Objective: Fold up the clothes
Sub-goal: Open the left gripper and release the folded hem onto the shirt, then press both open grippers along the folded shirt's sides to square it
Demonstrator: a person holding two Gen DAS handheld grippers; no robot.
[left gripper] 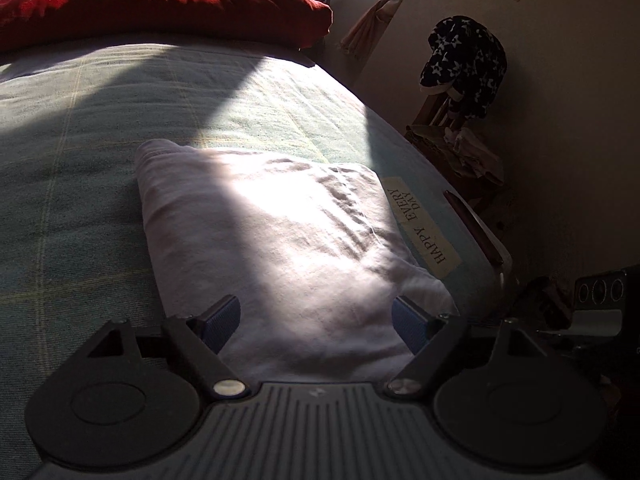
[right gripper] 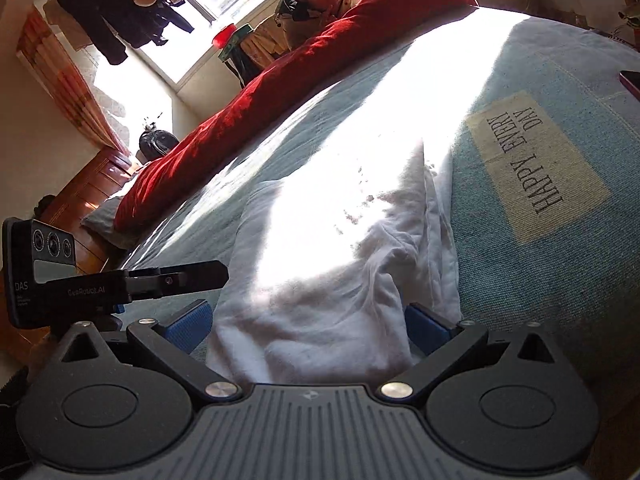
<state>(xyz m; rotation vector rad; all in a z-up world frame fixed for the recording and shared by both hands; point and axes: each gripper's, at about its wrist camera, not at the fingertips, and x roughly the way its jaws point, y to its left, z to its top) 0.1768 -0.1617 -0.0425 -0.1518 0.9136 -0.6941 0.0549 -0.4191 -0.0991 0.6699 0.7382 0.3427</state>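
White cotton, folded into a rough rectangle: the white garment [left gripper: 276, 240] lies on the bed's pale green checked cover [left gripper: 72, 184], near its right edge. In your left wrist view, your left gripper [left gripper: 318, 322] sits over the garment's near end with its 2 blue pads [left gripper: 222, 322] spread wide, cloth showing between them but neither pad visibly pressing on it. A band of sunlight crosses the middle of the garment; shadow falls on either side. Just right of it, a cream label [left gripper: 420, 226] reading "HAPPY EVERY DAY" is on the cover. A red quilt [left gripper: 160, 12] is bunched along the far end of the bed. Against the wall at right, a dark star-print cloth [left gripper: 464, 56] hangs over a wooden chair.

In your right wrist view, your right gripper [right gripper: 308, 326] is at the garment's [right gripper: 320, 280] near edge, rumpled here, with layered folds along its right side. Jaws are spread; the cloth bulges up between the blue pads [right gripper: 188, 326], and you cannot tell whether the right pad touches it. Your left gripper [right gripper: 184, 274] shows at the left, edge-on, just beside the garment. The label [right gripper: 536, 164] lies to the right. The red quilt [right gripper: 280, 92] runs across the far side, and a person [right gripper: 320, 4] is behind it by the window.
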